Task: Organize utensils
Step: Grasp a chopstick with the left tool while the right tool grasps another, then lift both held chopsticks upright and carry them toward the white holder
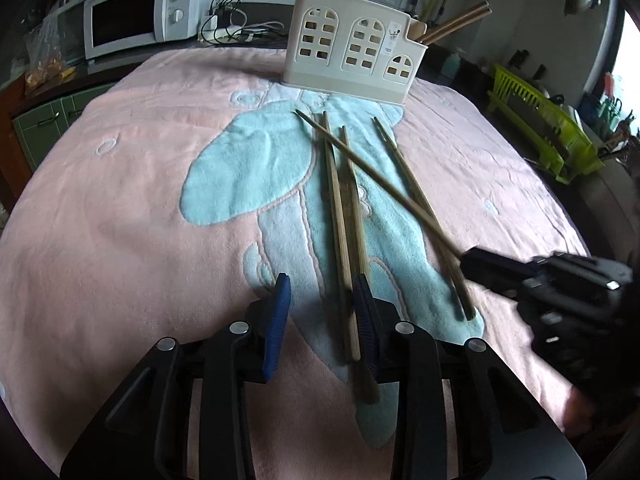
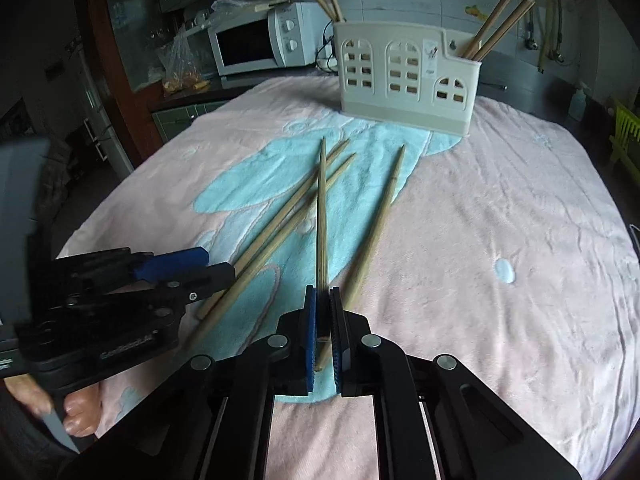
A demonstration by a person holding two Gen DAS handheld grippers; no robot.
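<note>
Left wrist view: four slender tan bamboo chopsticks [image 1: 340, 216] lie mid-frame on the pink-and-blue towelled surface [image 1: 120, 220]; left gripper [image 1: 322, 308] fingers partly apart, empty.

Right wrist view: right gripper [image 2: 323, 320] fingers pinch one chopstick [image 2: 321, 216]. Cream windowed plastic holder [image 2: 404, 80], upper centre, contains upright chopsticks.

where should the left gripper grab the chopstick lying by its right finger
Grip the chopstick at its thick near end, coming down from above with the fingers either side of the shaft. It lies flat on the towel, running away from the left gripper, and its far half is crossed by the chopstick held by the right gripper.
</note>
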